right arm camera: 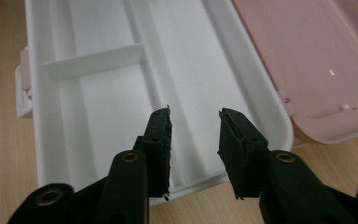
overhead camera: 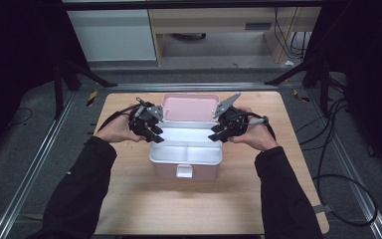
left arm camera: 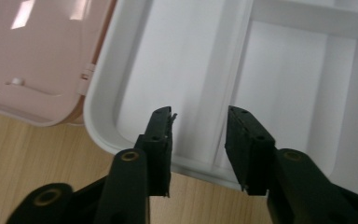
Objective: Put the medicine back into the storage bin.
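A pink storage box [overhead camera: 165, 172] stands in the middle of the wooden table, its pink lid [overhead camera: 189, 108] swung open toward the far side. A white divided tray [overhead camera: 186, 144] sits in its top. My left gripper [overhead camera: 155, 133] hovers at the tray's left end and my right gripper [overhead camera: 216, 133] at its right end. In the left gripper view the left gripper [left arm camera: 199, 126] is open over the tray [left arm camera: 289, 70] rim, beside the lid [left arm camera: 37, 56]. In the right gripper view the right gripper [right arm camera: 194, 123] is open above the tray [right arm camera: 98, 102], with the lid [right arm camera: 307, 60] beyond. The pads press on nothing.
The box has a white latch [overhead camera: 184, 171] on its near side. The table [overhead camera: 144, 199] has bare wood in front of the box and on both sides. Black cables [overhead camera: 338, 149] trail on the grey floor to the right.
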Available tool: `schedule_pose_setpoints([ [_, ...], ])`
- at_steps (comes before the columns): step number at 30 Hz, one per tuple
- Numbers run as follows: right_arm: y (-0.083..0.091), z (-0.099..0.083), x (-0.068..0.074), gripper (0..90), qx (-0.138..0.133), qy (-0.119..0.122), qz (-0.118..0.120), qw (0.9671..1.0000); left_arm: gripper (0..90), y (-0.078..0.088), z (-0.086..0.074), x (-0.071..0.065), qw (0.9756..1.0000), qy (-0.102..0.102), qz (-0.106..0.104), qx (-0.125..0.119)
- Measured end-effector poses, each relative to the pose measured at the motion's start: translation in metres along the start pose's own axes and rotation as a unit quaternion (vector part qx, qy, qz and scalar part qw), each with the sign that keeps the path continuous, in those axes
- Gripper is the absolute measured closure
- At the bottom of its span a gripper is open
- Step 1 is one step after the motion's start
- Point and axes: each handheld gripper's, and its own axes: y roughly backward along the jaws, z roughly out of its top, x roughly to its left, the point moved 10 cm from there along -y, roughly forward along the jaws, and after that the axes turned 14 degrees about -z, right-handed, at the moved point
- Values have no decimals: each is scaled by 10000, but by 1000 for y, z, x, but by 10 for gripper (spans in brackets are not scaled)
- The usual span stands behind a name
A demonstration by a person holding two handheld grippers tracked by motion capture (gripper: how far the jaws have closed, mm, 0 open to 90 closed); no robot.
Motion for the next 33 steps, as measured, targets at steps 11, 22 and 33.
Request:
schedule_pose_setpoints([
  [11,17,-6,-32,447,-372,-1081,-886,9895,365,28,1,22,9886,1020,787,-778],
  [22,24,-15,-75,409,-763,-2279,-1743,9549,295,30,2,59,9573,1962,1352,-1639],
  [33,5,-11,-91,372,-894,-2541,-1929,9435,271,27,7,82,9395,2220,1443,-2174],
])
